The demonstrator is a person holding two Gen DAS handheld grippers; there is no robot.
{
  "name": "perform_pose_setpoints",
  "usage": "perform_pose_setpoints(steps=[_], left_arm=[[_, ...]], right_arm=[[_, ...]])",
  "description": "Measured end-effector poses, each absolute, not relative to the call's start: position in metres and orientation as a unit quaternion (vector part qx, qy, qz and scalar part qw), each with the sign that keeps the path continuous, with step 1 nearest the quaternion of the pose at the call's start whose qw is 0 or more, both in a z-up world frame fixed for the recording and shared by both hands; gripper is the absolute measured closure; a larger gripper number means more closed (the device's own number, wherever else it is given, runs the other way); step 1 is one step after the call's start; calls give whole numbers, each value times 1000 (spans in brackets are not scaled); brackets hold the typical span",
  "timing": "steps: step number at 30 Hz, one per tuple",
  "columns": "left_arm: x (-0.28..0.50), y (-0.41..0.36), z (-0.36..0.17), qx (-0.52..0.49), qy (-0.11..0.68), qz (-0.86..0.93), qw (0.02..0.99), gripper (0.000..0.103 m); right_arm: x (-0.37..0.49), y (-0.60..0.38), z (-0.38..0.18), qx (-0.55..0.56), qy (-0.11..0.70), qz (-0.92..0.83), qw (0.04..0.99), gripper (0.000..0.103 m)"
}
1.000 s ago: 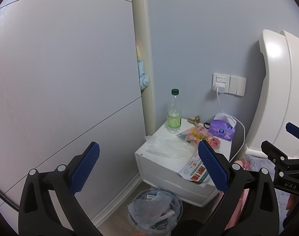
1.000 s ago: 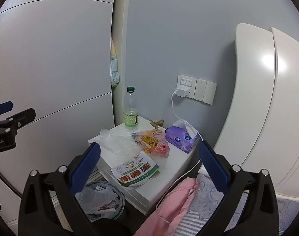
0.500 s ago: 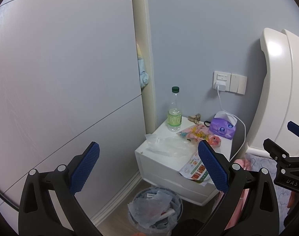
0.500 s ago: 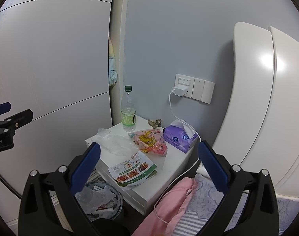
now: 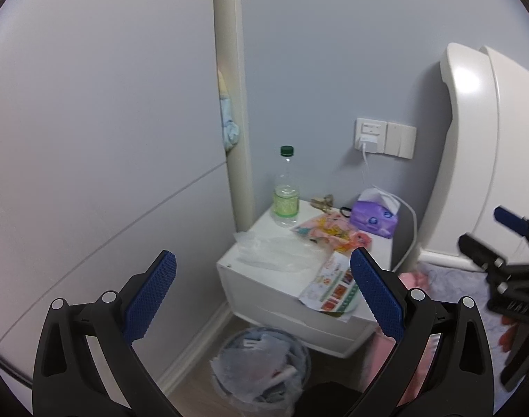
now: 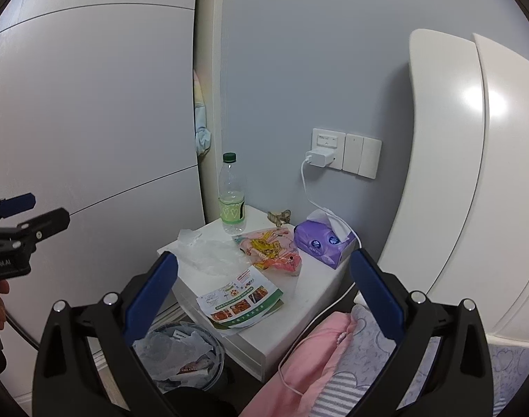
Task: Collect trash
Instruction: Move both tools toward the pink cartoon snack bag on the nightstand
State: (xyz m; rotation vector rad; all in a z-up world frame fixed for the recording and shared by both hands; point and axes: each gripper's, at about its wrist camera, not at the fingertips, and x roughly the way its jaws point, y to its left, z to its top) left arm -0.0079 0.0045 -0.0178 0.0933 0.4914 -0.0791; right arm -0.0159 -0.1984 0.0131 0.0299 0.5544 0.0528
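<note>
In front of the nightstand [image 6: 313,299] we hold both tongs in the air, well short of anything: the left tongs [image 5: 262,295] have their blue pads spread wide with nothing between them, and the right tongs [image 6: 263,288] are spread just as wide and equally empty. Past the pads lies the trash on the white top. A crumpled clear bag [image 6: 209,255] sits at the front left corner, thin and glossy. Beside it lies a pink and yellow wrapper [image 6: 273,250], printed and creased. A leaflet [image 6: 240,300] with food photos and a green border hangs slightly over the front edge. At the back left a bottle [image 6: 232,194] stands upright, clear plastic with a green cap and pale green label, almost empty. A purple tissue pack [image 6: 323,245] rests at the back right, a white tissue poking out, and a small brownish thing near it is too small for us to name. On the floor below the front left corner stands a bin [image 6: 181,356] lined with clear plastic and holding scraps. A white cable [image 6: 311,198] runs from a charger [image 6: 319,158] in the wall socket down behind the tissue pack. The wall is pale blue-grey, a white wardrobe [image 6: 90,121] stands to the left, a curved white headboard [image 6: 455,173] to the right, and pink bedding [image 6: 320,354] lies at the lower right.
</note>
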Motion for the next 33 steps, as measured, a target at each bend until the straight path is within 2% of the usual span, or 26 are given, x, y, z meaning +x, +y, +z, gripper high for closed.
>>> perform_pose_setpoints(steps=[15,24,33], left_arm=[[-5,-1,-54,84,248,-91,961,6],[19,-11,-64,69,267,-127,953,6],[64,-40,-76,115,268,-154,944,6]], right_arm=[[-16,-208,-13,-4,306,22,952,6],[2,-229,-30,60,329,47,941,6],[46,-261,-56,84,340,37,936,6]])
